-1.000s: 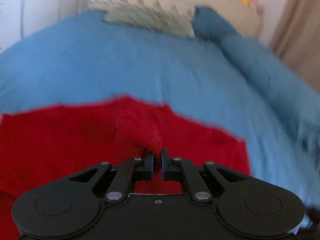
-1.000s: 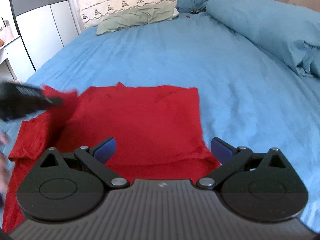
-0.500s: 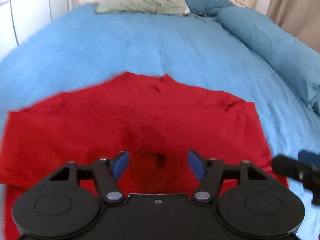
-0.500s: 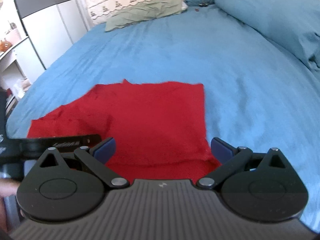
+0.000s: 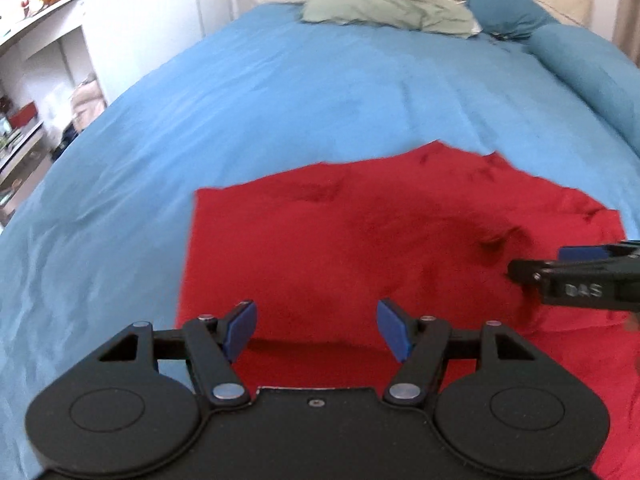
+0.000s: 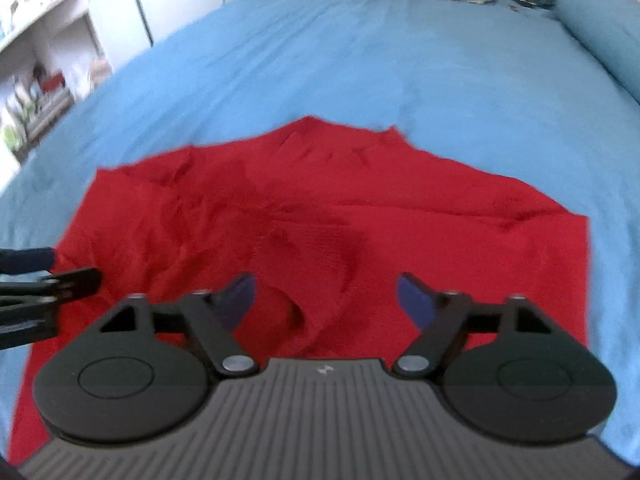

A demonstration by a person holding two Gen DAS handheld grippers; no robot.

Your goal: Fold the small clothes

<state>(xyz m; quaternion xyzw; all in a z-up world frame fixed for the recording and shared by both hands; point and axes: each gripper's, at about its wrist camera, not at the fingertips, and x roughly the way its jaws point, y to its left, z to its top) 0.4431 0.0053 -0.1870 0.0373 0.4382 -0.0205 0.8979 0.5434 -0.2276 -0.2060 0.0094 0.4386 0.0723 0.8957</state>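
Left wrist view: left gripper (image 5: 316, 330) spread, empty, over the red knit garment (image 5: 360, 248) on the blue bedsheet (image 5: 280, 100); right gripper (image 5: 576, 276) at right; green pillow (image 5: 384, 16) far.

Right wrist view: right gripper (image 6: 326, 300) spread over garment (image 6: 320, 208); left gripper (image 6: 48, 284) at left edge.

Soft daylight, motion blur, fisheye warp

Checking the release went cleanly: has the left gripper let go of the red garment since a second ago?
Yes. The left gripper was pinching a fold then; now its jaws stand open above the red garment, which lies flat on the blue bedsheet.
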